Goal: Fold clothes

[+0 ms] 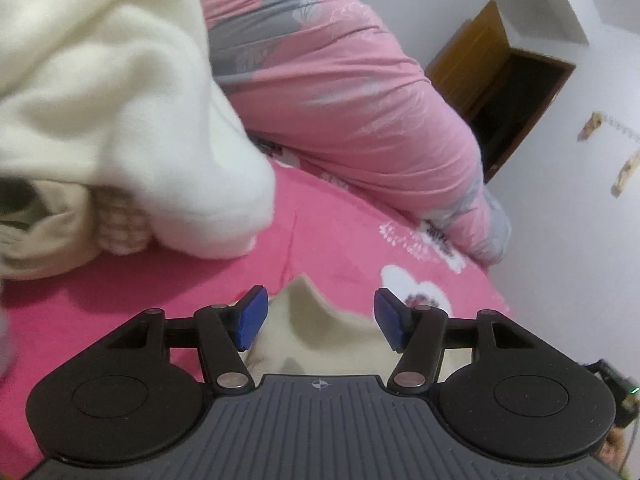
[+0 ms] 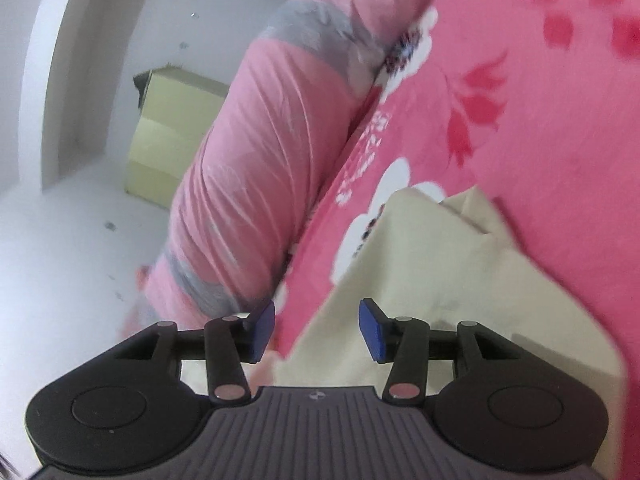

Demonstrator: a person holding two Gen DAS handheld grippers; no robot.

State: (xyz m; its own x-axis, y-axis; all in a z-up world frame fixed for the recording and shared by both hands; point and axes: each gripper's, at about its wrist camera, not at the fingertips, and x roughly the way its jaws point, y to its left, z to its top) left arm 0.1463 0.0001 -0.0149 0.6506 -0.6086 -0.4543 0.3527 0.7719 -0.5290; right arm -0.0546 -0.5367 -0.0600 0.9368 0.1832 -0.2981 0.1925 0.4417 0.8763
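Observation:
A cream-coloured garment lies on the pink flowered bedsheet (image 1: 328, 224). In the left wrist view a pointed corner of the garment (image 1: 316, 320) sits between and below the blue pads of my left gripper (image 1: 318, 318), whose jaws are open. In the right wrist view the garment (image 2: 432, 280) spreads flat under my right gripper (image 2: 318, 330), which is open above its edge. Neither gripper holds cloth.
A heap of white and beige fleecy clothes (image 1: 112, 92) lies at the left on the bed. A rolled pink and grey quilt (image 1: 344, 80) runs along the bed's far side by the wall, also in the right wrist view (image 2: 256, 152). A wooden door (image 1: 480, 64) stands open behind.

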